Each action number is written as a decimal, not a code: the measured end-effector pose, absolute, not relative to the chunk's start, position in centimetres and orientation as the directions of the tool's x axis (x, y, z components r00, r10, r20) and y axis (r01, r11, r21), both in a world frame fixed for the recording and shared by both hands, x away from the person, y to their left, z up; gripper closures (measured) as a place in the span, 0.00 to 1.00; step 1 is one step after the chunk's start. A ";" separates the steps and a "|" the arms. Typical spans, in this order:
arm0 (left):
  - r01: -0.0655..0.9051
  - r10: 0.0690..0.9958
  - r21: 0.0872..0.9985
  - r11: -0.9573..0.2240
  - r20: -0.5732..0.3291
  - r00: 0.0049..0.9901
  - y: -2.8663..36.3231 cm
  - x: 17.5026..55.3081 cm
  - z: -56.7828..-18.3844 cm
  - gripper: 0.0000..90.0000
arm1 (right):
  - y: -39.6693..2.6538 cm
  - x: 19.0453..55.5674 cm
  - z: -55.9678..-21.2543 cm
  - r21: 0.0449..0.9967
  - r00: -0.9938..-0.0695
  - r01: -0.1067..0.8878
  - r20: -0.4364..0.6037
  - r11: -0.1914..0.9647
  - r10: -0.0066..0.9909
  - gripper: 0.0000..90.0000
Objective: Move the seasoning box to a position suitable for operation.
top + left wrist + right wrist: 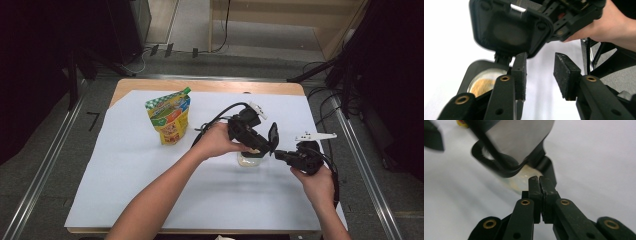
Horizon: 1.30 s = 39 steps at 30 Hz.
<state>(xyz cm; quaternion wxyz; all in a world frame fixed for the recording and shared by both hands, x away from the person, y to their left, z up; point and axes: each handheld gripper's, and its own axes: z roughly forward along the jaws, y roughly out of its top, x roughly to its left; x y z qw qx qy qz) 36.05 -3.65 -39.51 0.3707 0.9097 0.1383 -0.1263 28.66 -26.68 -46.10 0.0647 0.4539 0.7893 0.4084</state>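
Note:
A small clear container [250,160] with yellowish powder [482,86] inside stands mid-table, its hinged black lid [273,136] raised upright. My left gripper [256,148] hovers right over the container. In the left gripper view it [540,72] is open, with nothing between the pads, and the lid's underside [511,32] hangs just ahead. My right gripper [278,153] comes from the right, and its jaws [539,181] are shut, tips against the black tab at the lid's [521,135] base. I cannot tell whether they pinch that tab.
A green, yellow and orange stand-up pouch [170,117] with a green cap stands at the back left of the white sheet [150,190]. Cables trail from both grippers. Metal rails and dark stands border the table on both sides.

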 end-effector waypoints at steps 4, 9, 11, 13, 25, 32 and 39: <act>0.377 0.190 0.632 -0.677 -0.345 0.919 -1.9 35.7 -39.3 0.66 | -26.4 27.6 -45.8 0.702 -0.598 0.661 0.281 0.264 0.751 0.96; 0.424 0.268 0.631 -0.649 -0.332 0.904 1.2 34.8 -39.1 0.60 | -25.1 26.1 -45.0 0.712 -0.655 0.630 0.271 0.311 0.705 0.93; 0.443 0.287 0.628 -0.640 -0.341 0.895 2.0 34.7 -39.1 0.59 | -24.9 26.0 -45.0 0.714 -0.661 0.625 0.267 0.317 0.701 0.91; 0.460 0.303 0.640 -0.616 -0.346 0.888 3.8 34.3 -39.1 0.58 | -24.1 25.8 -44.8 0.726 -0.677 0.614 0.282 0.310 0.680 0.88; 0.502 0.398 0.652 -0.567 -0.316 0.861 9.5 32.5 -39.6 0.57 | -21.0 25.4 -44.5 0.746 -0.737 0.557 0.239 0.367 0.633 0.75; 0.518 0.442 0.665 -0.538 -0.301 0.845 12.5 31.8 -39.2 0.57 | -19.2 26.0 -44.0 0.739 -0.756 0.543 0.222 0.400 0.616 0.69; 0.543 0.486 0.666 -0.511 -0.297 0.822 14.7 31.4 -39.2 0.56 | -17.8 26.3 -44.9 0.762 -0.769 0.536 0.263 0.363 0.582 0.67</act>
